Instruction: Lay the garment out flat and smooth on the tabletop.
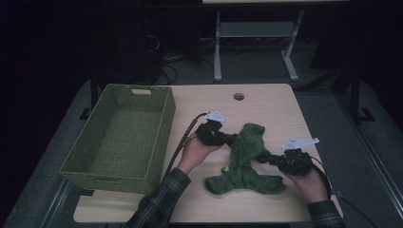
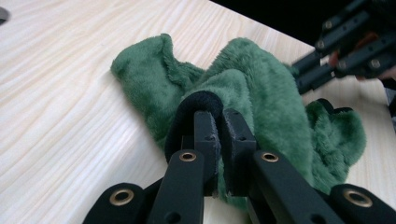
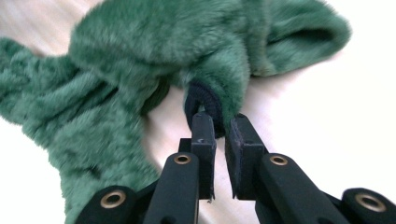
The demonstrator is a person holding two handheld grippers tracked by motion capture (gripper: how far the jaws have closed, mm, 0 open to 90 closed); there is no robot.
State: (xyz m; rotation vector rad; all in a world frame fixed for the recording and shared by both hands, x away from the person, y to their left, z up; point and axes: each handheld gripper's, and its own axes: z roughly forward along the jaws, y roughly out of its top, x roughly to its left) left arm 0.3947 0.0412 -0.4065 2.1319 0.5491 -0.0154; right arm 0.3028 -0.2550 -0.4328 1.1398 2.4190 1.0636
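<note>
A green fleece garment point(image 1: 244, 159) is lying crumpled on the surface point(image 1: 266, 102), right of centre and well apart from the basket point(image 1: 121, 137) standing at the left edge.

The left claw point(image 1: 229, 138) is reaching in from the garment's left side. In the left gripper view its jaws are standing nearly together and pinching a black-edged cuff point(image 2: 198, 105) of the fleece between the pads. The fabric is bunching up directly behind the pinch point.

The right claw point(image 1: 267, 159) is coming in from the garment's right side. In the right gripper view its jaws are likewise drawn almost closed, clamping a second black-trimmed cuff point(image 3: 203, 102); the fleece is rising away from the jaw tips toward the rest of the garment.

Both claws are pointing inward, toward each other, with the garment lying between them. A small yellow-green spot point(image 1: 226, 168) is showing on the fabric near the left hand point(image 1: 197, 152). The right hand point(image 1: 309, 183) is resting low near the surface's front right corner.
</note>
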